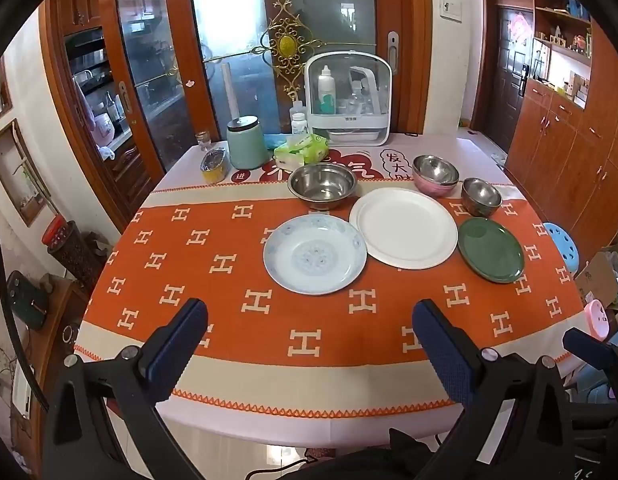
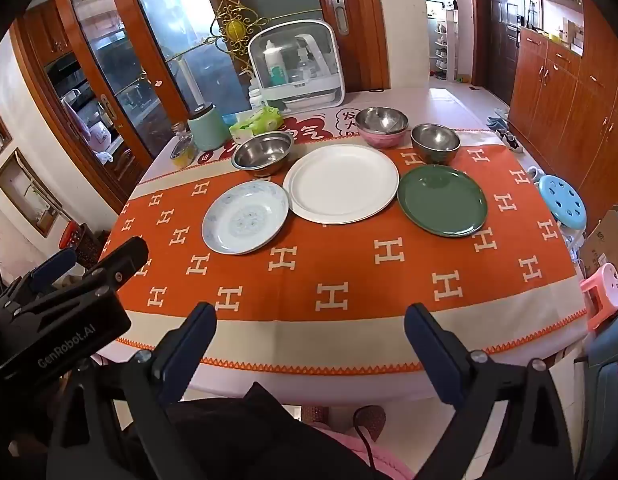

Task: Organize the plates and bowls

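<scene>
Three plates lie in a row on the orange cloth: a blue-patterned plate (image 1: 315,253) (image 2: 246,217), a large white plate (image 1: 403,227) (image 2: 341,183) and a green plate (image 1: 491,254) (image 2: 443,200). Behind them stand a wide steel bowl (image 1: 322,185) (image 2: 263,153), a steel bowl nested in a pink bowl (image 1: 434,174) (image 2: 381,126) and a small steel bowl (image 1: 481,196) (image 2: 435,143). My left gripper (image 1: 309,312) hovers open over the table's near edge, empty. My right gripper (image 2: 310,316) is open and empty too, also short of the plates. The left gripper (image 2: 89,260) shows at the right wrist view's left.
At the table's back stand a green canister (image 1: 246,141), a tissue pack (image 1: 303,148), a yellow jar (image 1: 214,166), a white pill bottle (image 1: 299,123) and a white storage case (image 1: 347,98). A blue stool (image 2: 561,203) and a pink stool (image 2: 603,288) stand to the table's right.
</scene>
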`<state>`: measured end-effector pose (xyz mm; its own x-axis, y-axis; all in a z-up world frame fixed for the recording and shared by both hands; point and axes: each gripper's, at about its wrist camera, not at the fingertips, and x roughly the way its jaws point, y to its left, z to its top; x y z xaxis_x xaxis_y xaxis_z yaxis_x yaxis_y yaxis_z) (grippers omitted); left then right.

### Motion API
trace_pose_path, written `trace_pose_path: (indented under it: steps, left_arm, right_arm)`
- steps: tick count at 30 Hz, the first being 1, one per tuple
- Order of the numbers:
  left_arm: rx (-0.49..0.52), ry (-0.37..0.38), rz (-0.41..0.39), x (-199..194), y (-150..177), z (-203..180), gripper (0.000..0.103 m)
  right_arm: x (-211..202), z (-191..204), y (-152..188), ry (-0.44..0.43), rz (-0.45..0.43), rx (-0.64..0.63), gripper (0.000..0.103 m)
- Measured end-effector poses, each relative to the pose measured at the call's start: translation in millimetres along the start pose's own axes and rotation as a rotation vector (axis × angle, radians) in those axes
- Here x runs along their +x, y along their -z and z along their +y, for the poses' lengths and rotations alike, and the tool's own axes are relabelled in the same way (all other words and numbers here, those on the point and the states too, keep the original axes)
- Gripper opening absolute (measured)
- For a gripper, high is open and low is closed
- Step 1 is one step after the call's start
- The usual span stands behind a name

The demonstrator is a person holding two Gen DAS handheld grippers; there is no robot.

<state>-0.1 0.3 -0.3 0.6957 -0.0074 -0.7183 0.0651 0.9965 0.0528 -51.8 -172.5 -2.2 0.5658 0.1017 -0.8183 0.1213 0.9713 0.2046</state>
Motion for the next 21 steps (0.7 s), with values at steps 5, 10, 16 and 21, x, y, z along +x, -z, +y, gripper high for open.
trace_pose_path:
  steps: [5,10,16,21]
  left_arm:
    - [0.001,-0.002,0.001,-0.1,-0.1,-0.2,0.102]
    - [0.002,0.000,0.002,0.0,-0.2,0.0,0.102]
    - [0.003,0.001,0.000,4.7,-2.2,-2.5,0.102]
    - [0.007,0.006,0.001,3.5,-7.0,-4.0,0.102]
  right_arm:
    - [1.1,0.6,-0.2,-0.004,0.000,0.007,0.096]
    - [1.8,1.9,-1.5,-0.007,0.001,0.002,0.096]
    - [1.8,-1.6,-0.2,-0.012,-0.006,0.017,0.096]
    - [2.7,-2.3,-4.9,-0.009,-0.007,0.021,0.095]
